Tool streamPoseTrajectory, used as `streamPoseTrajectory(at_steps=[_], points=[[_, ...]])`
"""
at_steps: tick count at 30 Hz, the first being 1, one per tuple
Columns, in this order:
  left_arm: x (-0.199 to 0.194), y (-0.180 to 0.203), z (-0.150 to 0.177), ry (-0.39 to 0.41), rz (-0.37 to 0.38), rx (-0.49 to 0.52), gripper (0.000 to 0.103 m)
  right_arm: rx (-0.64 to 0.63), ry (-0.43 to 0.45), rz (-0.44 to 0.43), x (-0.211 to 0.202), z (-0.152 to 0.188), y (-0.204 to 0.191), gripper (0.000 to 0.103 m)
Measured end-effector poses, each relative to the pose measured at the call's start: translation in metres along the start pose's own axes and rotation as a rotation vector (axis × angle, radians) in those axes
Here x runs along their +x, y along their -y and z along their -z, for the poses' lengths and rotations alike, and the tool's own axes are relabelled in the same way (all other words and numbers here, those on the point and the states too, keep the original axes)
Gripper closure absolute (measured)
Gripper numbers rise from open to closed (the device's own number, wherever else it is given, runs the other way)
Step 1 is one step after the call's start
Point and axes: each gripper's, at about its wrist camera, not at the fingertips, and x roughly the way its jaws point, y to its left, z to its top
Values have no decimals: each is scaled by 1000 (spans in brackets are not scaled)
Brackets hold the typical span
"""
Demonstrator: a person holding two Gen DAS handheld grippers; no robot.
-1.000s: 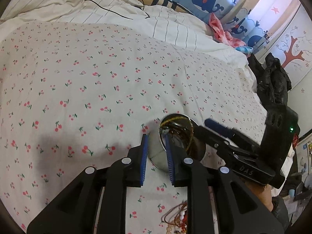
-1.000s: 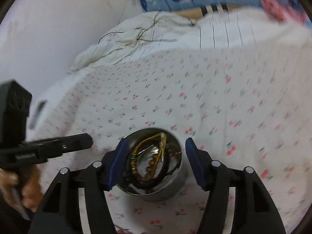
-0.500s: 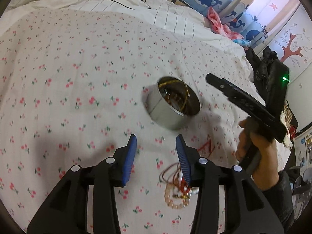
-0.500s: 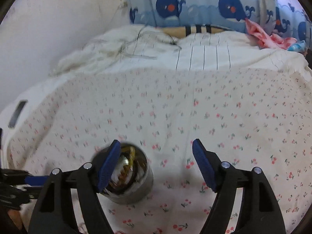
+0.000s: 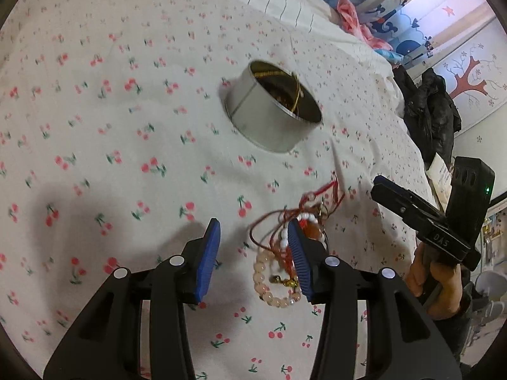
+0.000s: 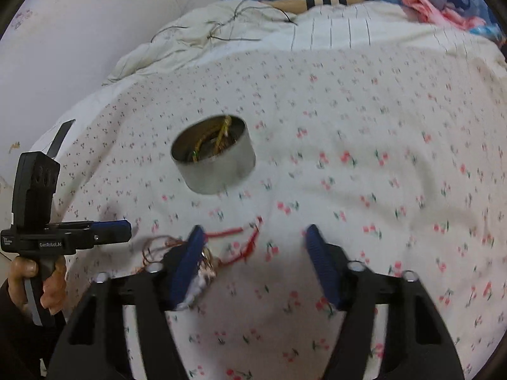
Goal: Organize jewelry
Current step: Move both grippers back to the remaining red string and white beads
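Left wrist view
Left hand-held gripper (image 5: 253, 258): its two blue-padded fingers stand apart and hold nothing; it hangs low over the bed.
Bed (image 5: 126, 158): covered by a white sheet with small red cherries.
Bracelet pile (image 5: 285, 253): a ring of pale pink beads, white beads, an amber stone and red cords lie in a heap on the sheet. The heap is just beside the right finger of this gripper and partly hidden behind it.
Tin (image 5: 272, 107): a round metal tin, without lid, stands on the sheet well beyond the fingers. A gold-coloured chain leans on its inner wall.
Right hand-held gripper (image 5: 421, 215): seen at the right edge from the side, held in a hand (image 5: 434, 280); from this view it cannot be told how its fingers stand.
Dark clothes (image 5: 427, 110): piled at the far right edge of the bed.

Right wrist view
Right hand-held gripper (image 6: 255, 259): fingers are wide apart, nothing between them, above the cherry sheet.
Bracelet pile (image 6: 206, 259): it lies close to the left finger, partly behind it; the red cords (image 6: 240, 237) stretch into the gap between the fingers.
Tin (image 6: 215, 155): ahead and a little left, apart from both grippers, with gold and dark pieces inside.
Left hand-held gripper (image 6: 107, 231): at the left edge, pointing toward the pile.
Striped blanket (image 6: 332, 31): crumpled at the far end of the bed.
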Motion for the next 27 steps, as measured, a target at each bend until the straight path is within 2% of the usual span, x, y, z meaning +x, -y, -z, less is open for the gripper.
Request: streamPoseTrajectory(at_steps=[2,6,14,16,20,25,27], points=[[7,1,3,-20,26,-19,61,-3,1,-12,1,-1,0,50],[20,5,8,-52,69,-49,61,-11,-26,-32,8,1,-2,50],[33,8,7,-57,88,-107,62,6,-59,-41,18,2,2,50],[32,9,7,-52,78,-102,72,13,-58,-46,17,2,3,50],[32,10,6,-47,73,-95,81,11,-61,-56,18,1,2,50],[28,15,3,-25,70,-62,98,23,-58,-51,18,1,4,50],[22,16,0,-11,76,-51,101,32,-56,-48,17,1,6,50]])
